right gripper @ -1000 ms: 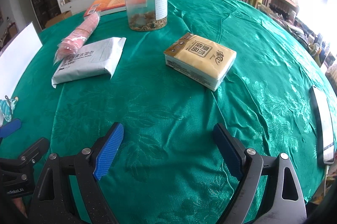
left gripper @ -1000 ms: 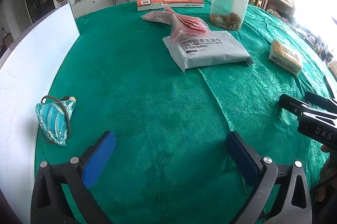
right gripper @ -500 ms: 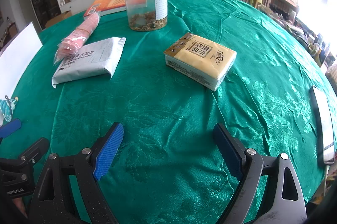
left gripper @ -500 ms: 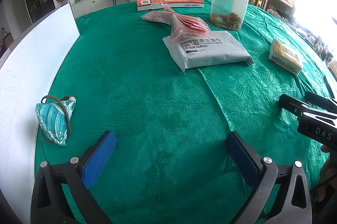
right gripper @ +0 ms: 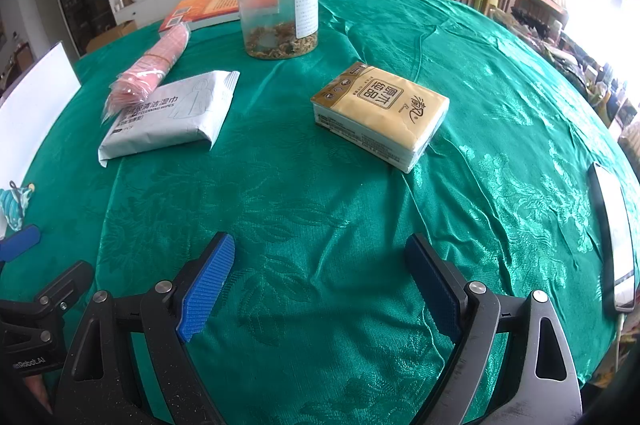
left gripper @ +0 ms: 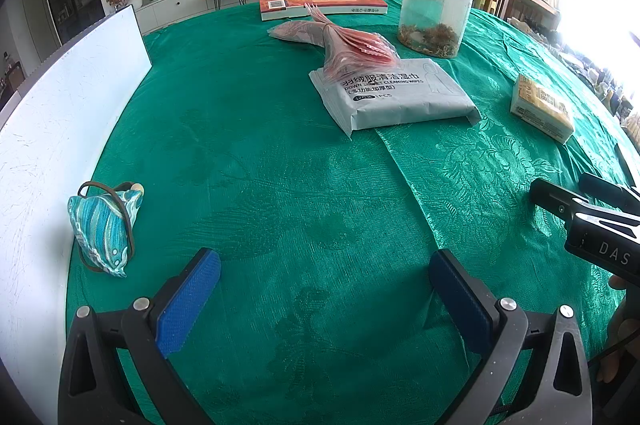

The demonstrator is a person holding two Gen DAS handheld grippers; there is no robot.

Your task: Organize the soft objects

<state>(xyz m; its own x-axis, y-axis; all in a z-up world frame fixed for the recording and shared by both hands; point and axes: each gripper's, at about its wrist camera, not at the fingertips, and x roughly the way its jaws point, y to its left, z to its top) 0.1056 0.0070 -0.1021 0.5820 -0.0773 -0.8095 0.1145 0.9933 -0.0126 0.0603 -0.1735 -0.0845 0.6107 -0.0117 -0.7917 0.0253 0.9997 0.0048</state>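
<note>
I am holding my left claw (left gripper: 324, 289) and right claw (right gripper: 320, 269) spread wide and empty above the green tablecloth (right gripper: 320, 193), judging it best to square my right pads around the yellow tissue pack (right gripper: 380, 113) lying just ahead.

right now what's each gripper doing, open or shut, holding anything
Left gripper: jaws open, holding nothing, above the green tablecloth.
Right gripper: jaws open, holding nothing.
</note>
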